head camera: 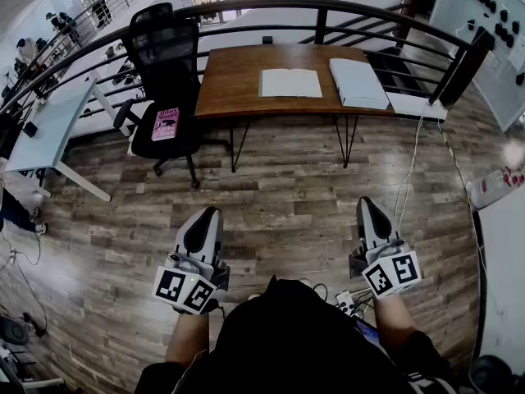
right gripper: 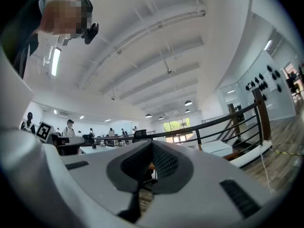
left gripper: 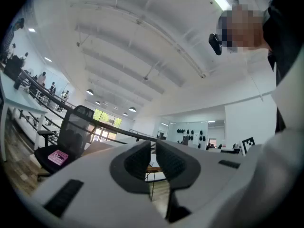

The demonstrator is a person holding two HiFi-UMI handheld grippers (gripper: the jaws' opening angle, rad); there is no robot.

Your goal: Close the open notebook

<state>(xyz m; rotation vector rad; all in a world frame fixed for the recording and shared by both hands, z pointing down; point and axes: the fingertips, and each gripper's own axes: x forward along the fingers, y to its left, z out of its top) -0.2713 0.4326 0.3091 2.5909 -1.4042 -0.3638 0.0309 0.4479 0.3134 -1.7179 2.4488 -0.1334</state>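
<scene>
Approach step for us: left gripper and right gripper empty, jaws together, well short of the open white notebook on the brown wooden desk; next, we step in.

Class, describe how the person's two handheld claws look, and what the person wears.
The left claw and right claw match: pale grey tapered shells with black textured inner pads. Each carries a white cube printed with black square markers. The person wears a black top.
</scene>
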